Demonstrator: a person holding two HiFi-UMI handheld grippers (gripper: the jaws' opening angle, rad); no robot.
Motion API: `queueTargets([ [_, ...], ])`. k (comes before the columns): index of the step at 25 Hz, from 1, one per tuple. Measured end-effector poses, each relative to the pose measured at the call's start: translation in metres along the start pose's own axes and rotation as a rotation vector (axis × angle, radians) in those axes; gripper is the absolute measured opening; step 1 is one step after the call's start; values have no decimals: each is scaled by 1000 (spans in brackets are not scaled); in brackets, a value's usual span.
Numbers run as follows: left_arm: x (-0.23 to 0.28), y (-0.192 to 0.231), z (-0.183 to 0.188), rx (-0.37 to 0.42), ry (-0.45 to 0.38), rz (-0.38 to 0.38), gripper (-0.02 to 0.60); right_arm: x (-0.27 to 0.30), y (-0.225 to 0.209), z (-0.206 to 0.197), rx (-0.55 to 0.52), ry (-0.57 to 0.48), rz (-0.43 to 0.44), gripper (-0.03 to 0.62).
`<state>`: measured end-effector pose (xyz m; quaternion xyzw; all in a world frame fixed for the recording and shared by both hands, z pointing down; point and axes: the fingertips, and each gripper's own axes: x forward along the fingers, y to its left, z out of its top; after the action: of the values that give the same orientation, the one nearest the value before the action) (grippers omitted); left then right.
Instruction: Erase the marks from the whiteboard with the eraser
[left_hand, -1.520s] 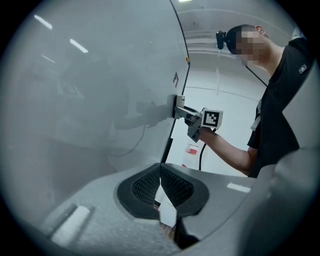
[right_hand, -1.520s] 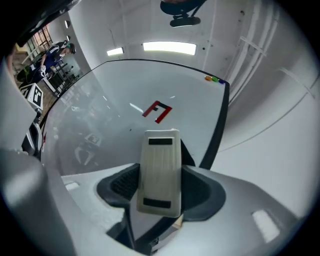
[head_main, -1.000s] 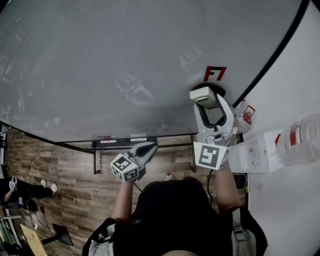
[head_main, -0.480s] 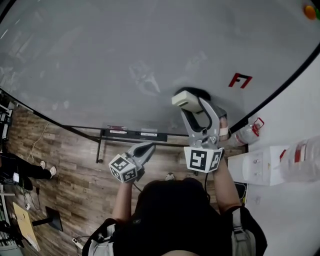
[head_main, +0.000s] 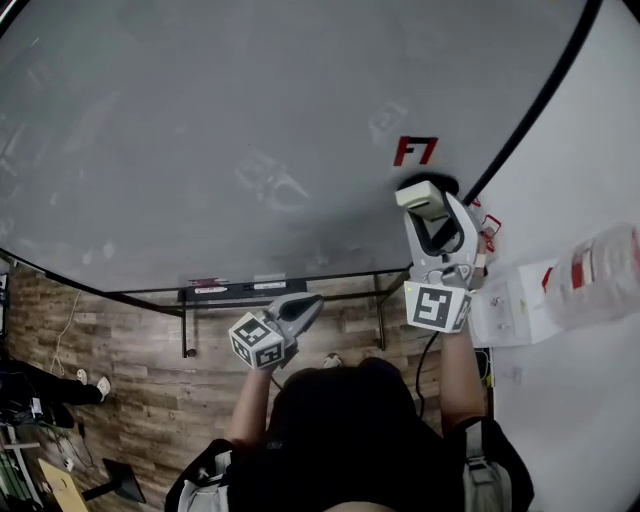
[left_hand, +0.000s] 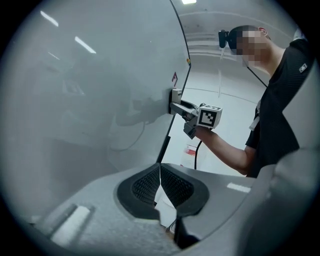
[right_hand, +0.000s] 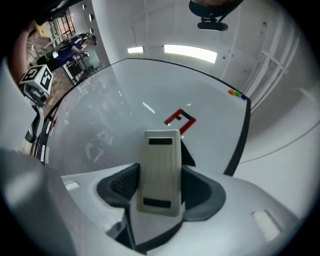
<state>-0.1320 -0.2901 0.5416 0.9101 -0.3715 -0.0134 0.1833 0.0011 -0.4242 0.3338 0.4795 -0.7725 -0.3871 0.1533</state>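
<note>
The whiteboard (head_main: 230, 130) fills the upper head view, with a red angular mark (head_main: 414, 151) near its right edge. My right gripper (head_main: 428, 205) is shut on a beige eraser (head_main: 424, 196), whose dark felt lies against the board just below the mark. The right gripper view shows the eraser (right_hand: 160, 170) upright between the jaws, and the red mark (right_hand: 180, 120) sits just beyond its top. My left gripper (head_main: 303, 306) hangs lower, off the board, shut and empty. Its own view shows the pads (left_hand: 145, 185) meeting, and the eraser (left_hand: 176, 96) against the board farther off.
A black frame (head_main: 545, 90) edges the whiteboard on the right. Under the board stands a dark metal stand (head_main: 250, 288) over wooden floor (head_main: 120, 350). A white box (head_main: 510, 300) and a clear bottle (head_main: 600, 275) sit against the wall at right. Small coloured magnets (right_hand: 237, 93) cling near the board's corner.
The right gripper swept the eraser left, away from the red mark, then back right to just beneath it. The left gripper has hardly moved.
</note>
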Motion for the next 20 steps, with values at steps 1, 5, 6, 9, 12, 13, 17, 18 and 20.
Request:
queueTargets([
  [1,4,-3,-2,2,9,-12,12,-1,-3,-5,2,15,-4,259],
  [5,15,-10,-2,11,28,-39,12,-4,-9,-14,13,51,-12,259],
  [6,17,-11,-1,12,31,-44,12,-5,-9,-15,20,55,-10,259],
  [9,18,-14,-1,18,38,-47,12,-7,-5,-19,78,45,36,259],
  [12,17,-12,1,20,32,-35,12,-9,5,-20,199,-31,131,259],
  [13,16,-11,2,19,30,-29,12,-11,11,-22,242,-52,167,259],
  [17,13,-9,0,15,27,-13,12,-31,54,-34,417,-90,329,259],
  [18,12,-8,1,15,26,-10,12,-37,68,-37,443,-88,369,259],
  [20,10,-7,2,15,24,-3,12,-51,98,-46,481,-69,442,259],
])
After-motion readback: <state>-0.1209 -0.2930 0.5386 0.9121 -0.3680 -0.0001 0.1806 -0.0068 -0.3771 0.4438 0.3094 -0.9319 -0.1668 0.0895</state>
